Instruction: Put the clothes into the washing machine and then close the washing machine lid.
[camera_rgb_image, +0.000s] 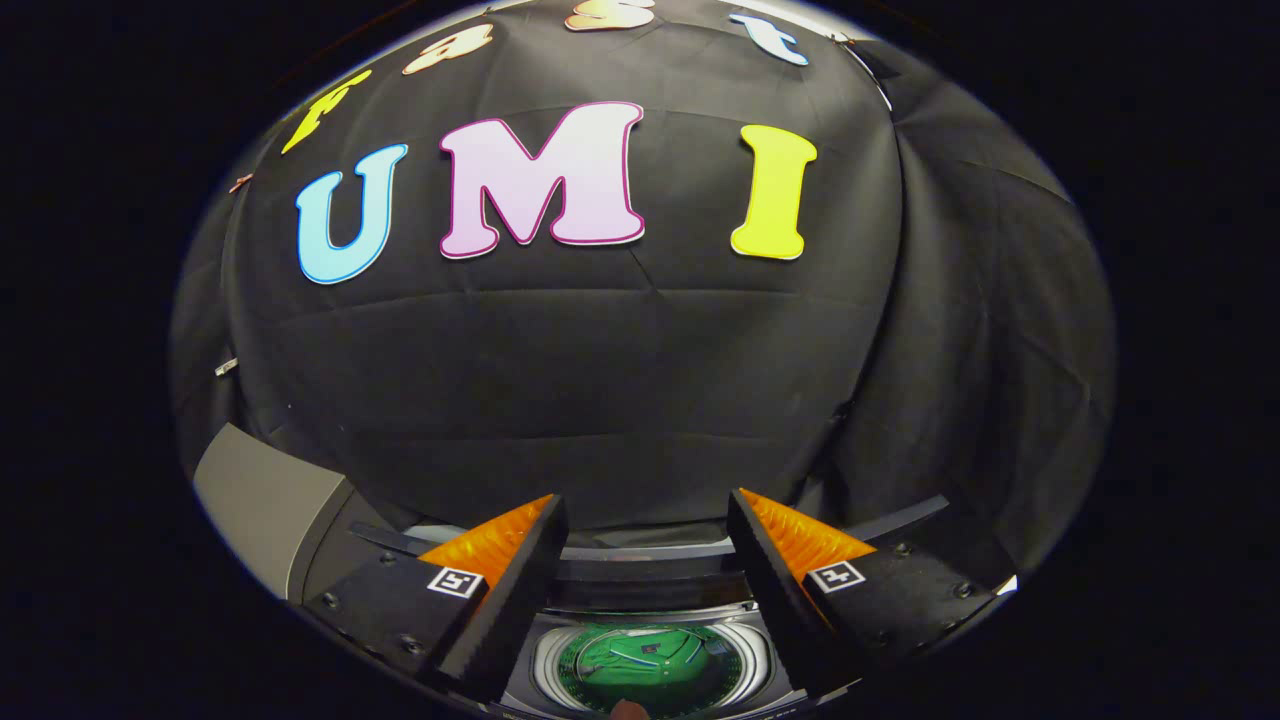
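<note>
Below our claw (645, 520), whose fingers stand wide apart holding nothing, we see a green garment (645, 655) inside the open round steel washing-machine drum (548, 668).

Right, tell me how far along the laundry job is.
Done, it seems: a green garment already lies inside the washing machine drum, seen below and between the fingers. In hand: nothing; the tongs are open and empty, held above the opening. Left: closing the lid. The grey panel standing up beside the opening may be that lid, but I cannot tell for sure.
</note>
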